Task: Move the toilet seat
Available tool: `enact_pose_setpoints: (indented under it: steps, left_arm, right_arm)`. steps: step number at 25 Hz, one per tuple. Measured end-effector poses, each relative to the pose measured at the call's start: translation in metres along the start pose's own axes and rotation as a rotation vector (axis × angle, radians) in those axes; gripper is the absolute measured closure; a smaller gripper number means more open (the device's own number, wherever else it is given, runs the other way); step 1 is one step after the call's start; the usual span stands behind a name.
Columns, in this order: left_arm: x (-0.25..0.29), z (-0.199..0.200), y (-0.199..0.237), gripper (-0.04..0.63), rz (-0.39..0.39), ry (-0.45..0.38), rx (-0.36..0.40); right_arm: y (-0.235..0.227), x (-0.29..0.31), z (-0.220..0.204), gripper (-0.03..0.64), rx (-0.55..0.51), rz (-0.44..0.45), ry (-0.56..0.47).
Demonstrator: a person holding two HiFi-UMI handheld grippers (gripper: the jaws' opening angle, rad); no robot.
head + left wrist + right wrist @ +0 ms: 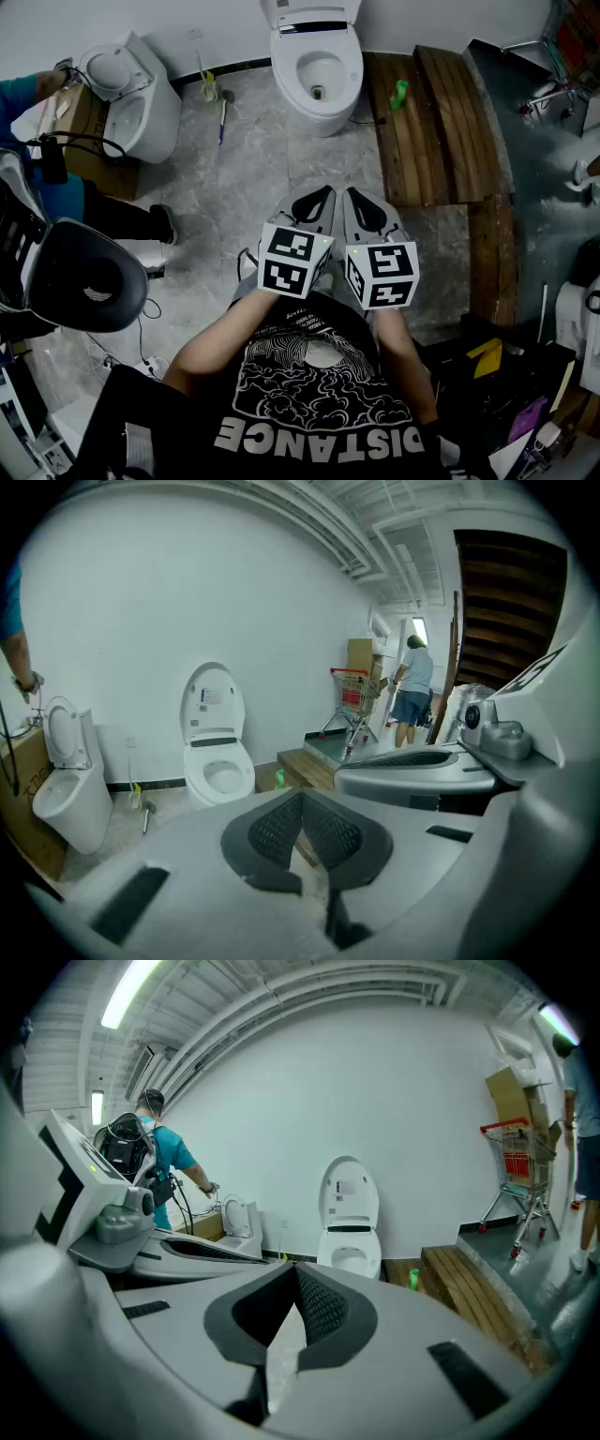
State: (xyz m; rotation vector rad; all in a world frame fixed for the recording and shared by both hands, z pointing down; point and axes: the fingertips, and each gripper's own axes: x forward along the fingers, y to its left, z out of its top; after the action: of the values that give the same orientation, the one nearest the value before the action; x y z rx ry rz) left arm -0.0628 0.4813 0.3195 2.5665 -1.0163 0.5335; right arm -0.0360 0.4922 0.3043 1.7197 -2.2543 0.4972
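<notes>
A white toilet [317, 66] stands against the far wall with its lid [213, 703] raised upright; the seat [319, 47] lies down around the bowl. It also shows in the right gripper view as the toilet [349, 1227] straight ahead. My left gripper [322, 195] and right gripper [359, 199] are held side by side close to my chest, well short of the toilet. Both point toward it. The left gripper [302, 801] has its jaws pressed together with nothing between them, and so does the right gripper [295, 1277].
A second toilet [131, 94] sits at the left beside a cardboard box, where a person in teal [28, 103] stands. A wooden platform [441, 122] with a green bottle [400, 92] lies right of the toilet. A red cart [352, 691] and another person [412, 691] are further right.
</notes>
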Motion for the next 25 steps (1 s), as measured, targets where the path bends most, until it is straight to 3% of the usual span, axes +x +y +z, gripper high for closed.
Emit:
enact_pose_setpoints:
  steps: [12,25]
  left_arm:
    - [0.015,0.000,-0.014,0.583,-0.015,0.014,0.009]
    - [0.067,0.016,0.009,0.583,-0.051,0.032,-0.015]
  right_arm:
    - [-0.020,-0.002,-0.006,0.598,0.029,-0.010,0.013]
    - [-0.053,0.038,0.001,0.597,0.045,-0.043,0.055]
